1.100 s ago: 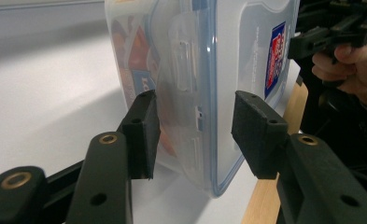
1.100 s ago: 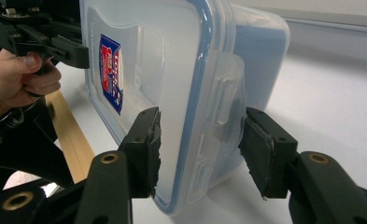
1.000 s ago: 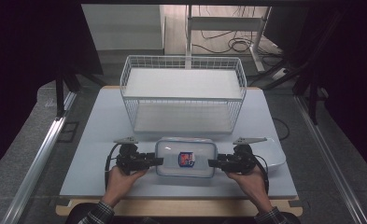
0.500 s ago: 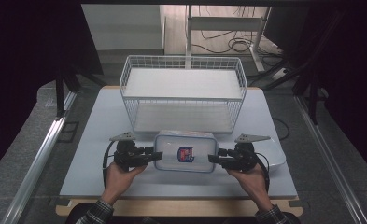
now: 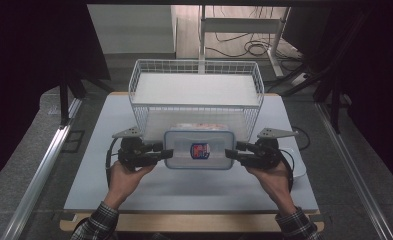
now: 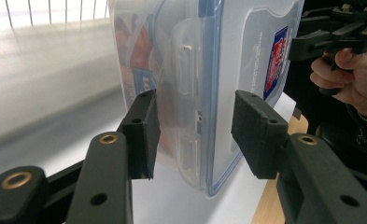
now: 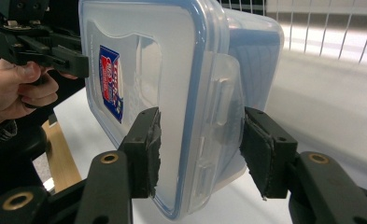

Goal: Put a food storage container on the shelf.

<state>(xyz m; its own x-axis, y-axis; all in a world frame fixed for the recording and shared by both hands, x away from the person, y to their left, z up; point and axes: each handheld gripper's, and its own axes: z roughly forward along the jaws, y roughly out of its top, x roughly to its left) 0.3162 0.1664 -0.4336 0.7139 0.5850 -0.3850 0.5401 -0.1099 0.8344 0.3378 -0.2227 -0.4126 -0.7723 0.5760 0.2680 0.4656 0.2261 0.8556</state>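
A clear plastic food container with a blue-rimmed lid and a red and blue label hangs level above the white table, just in front of the wire basket. My left gripper is shut on its left end and my right gripper on its right end. In the left gripper view my left gripper clamps the container across lid and base at the latch. In the right gripper view my right gripper pinches the container the same way. Something packaged shows dimly inside.
A white wire basket stands at the back middle of the table, close behind the container. A white rounded object lies on the table by the right hand. Dark floor, metal rails and cables surround the table.
Both hands have risen together with the container, which has left the table and now overlaps the basket's front wall in the high view. The jaws have kept their grip.
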